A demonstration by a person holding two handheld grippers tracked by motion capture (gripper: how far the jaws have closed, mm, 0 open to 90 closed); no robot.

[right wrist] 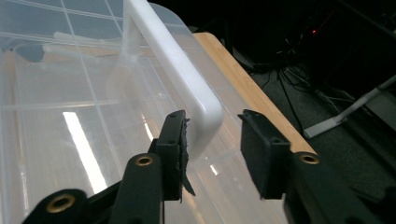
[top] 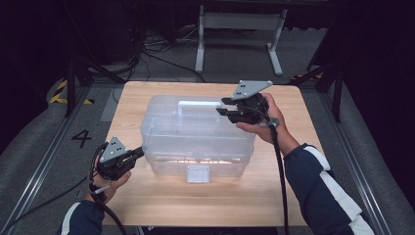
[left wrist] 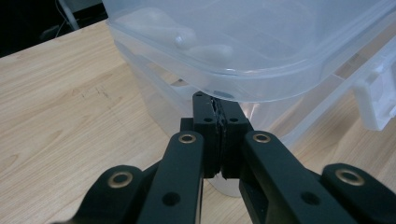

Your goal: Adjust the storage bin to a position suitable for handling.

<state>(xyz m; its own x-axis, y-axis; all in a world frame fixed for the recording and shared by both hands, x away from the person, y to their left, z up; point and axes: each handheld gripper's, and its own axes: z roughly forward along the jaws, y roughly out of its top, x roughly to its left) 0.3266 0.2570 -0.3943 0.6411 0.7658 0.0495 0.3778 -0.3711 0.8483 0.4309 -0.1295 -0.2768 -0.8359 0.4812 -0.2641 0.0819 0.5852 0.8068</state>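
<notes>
The clear box [left wrist: 261, 51] ran off the left gripper view's top and right edges, its rim hiding the shut left gripper's [left wrist: 218, 105] tips

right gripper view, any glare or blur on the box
Right gripper view: a bright glare streak on the box lid, jaws sharp, dark background. Left gripper view: nearest jaw parts soft, table evenly lit. High view: surroundings dark, glare along the box's front.

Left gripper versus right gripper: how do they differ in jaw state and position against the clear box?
The left gripper has its jaws shut, tips against the clear box just under the lid rim at a lower corner; the right gripper has its jaws apart, either side of the white handle on top. Both are black and hand-held.
</notes>
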